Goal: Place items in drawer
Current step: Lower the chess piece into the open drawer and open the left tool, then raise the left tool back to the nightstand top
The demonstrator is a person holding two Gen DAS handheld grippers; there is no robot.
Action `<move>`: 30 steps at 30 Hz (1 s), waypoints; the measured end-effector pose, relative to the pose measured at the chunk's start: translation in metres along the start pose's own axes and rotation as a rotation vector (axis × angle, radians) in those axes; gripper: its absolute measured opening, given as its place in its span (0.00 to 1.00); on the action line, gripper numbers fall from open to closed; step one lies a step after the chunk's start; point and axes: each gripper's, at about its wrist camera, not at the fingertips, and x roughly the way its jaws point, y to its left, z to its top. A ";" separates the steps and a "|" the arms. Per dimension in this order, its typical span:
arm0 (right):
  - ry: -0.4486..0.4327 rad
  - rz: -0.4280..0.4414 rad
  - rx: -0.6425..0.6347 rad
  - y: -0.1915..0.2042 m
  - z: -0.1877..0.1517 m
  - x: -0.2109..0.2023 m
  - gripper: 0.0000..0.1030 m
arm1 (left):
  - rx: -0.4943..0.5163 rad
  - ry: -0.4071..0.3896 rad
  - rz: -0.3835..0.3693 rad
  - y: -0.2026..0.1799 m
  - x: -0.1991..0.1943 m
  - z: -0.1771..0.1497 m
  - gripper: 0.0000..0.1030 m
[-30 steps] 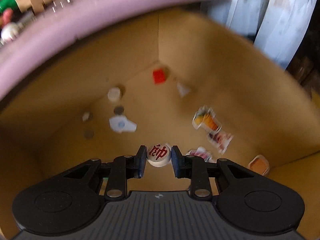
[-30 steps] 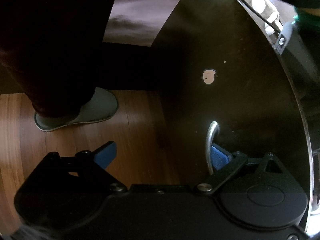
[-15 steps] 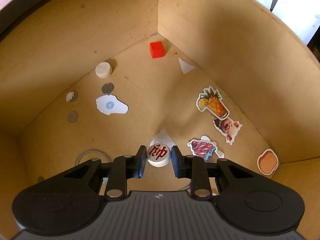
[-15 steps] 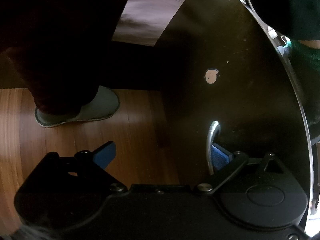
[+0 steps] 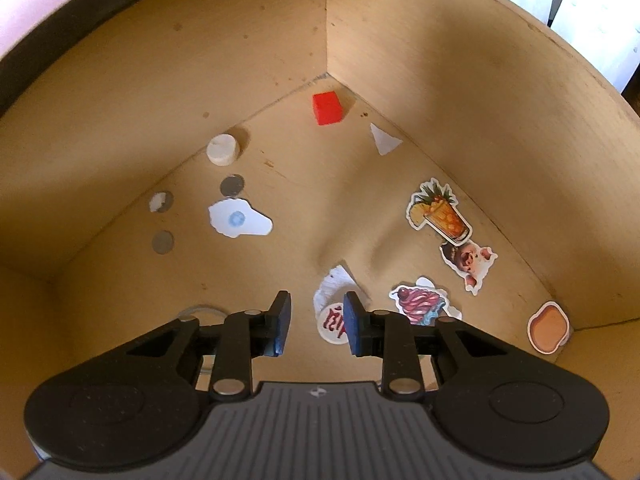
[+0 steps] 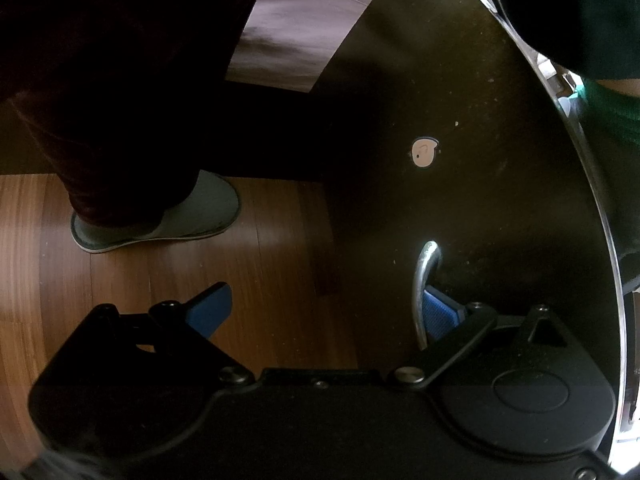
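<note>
Now left claw [image 5: 313,322] tilted down, jaws just opening w/ disc [image 5: 334,322] between.

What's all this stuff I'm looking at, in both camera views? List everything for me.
Drawer: one, pale wood, open, seen from above.
Round game piece: one, white with red character, on drawer floor by the left fingers, released.
Red cube: one, far corner.
White disc: one, along the left wall.
Coins: three, grey, near the disc.
Stickers: several, colourful, right side of floor.
Paper scraps: white, scattered.
Drawer front: one, black.
Handle: one, chrome, on the front.
Floor: brown wood.
Slipper: one, grey, on the floor.
Left gripper: black, blue fingers, just opening.
Right gripper: open, one finger hooked behind the handle.
</note>
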 end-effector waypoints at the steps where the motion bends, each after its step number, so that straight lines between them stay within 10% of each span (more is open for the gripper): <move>1: 0.001 0.000 0.001 0.000 0.000 0.000 0.97 | -0.001 -0.006 0.002 0.000 -0.002 0.000 0.49; 2: 0.002 0.000 0.001 0.000 0.000 0.000 0.97 | -0.004 -0.014 0.002 0.001 -0.004 0.000 0.62; 21: 0.030 -0.008 0.005 0.002 0.003 0.002 0.97 | -0.082 -0.163 -0.011 0.010 -0.058 0.002 0.62; 30: 0.041 -0.010 0.009 0.002 0.006 0.004 0.97 | -0.125 -0.425 -0.129 0.012 -0.116 0.013 0.59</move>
